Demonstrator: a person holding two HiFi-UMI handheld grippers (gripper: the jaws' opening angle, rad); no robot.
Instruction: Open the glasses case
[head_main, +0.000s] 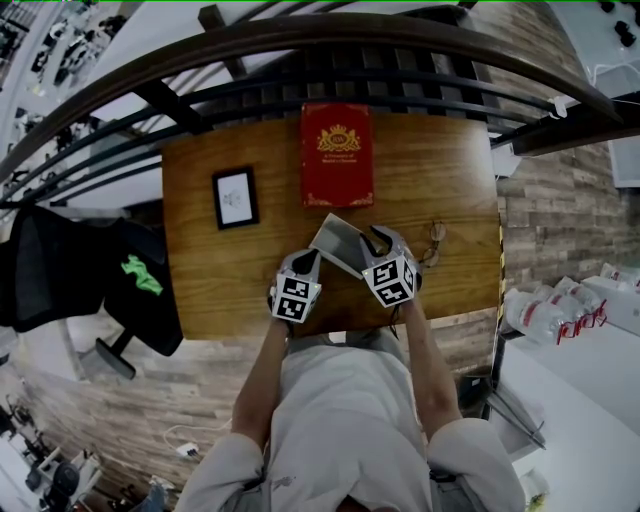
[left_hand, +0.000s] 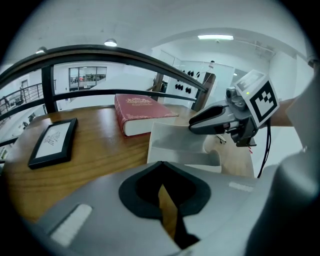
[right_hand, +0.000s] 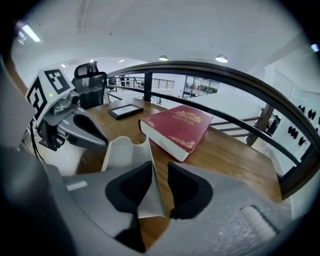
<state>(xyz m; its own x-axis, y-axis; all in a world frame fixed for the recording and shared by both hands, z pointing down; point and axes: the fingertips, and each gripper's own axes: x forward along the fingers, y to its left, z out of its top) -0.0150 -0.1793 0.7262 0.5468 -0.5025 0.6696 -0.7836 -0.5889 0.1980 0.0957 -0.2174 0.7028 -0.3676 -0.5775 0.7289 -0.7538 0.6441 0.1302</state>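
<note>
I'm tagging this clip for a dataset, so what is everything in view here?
table: one, brown wood, under the items
book: one, red with gold print, far middle of the table
picture frame: one, black, left of the book
glasses case: one, pale grey, flap up, near edge
glasses: one pair, thin-rimmed, right of the case
office chair: one, black with green mark, left of the table
railing: one, dark, curving behind the table
person: one, white shirt, near edge
left gripper: one, grey, jaws together, empty
right gripper: one, grey, jaws apart around the case's flap
</note>
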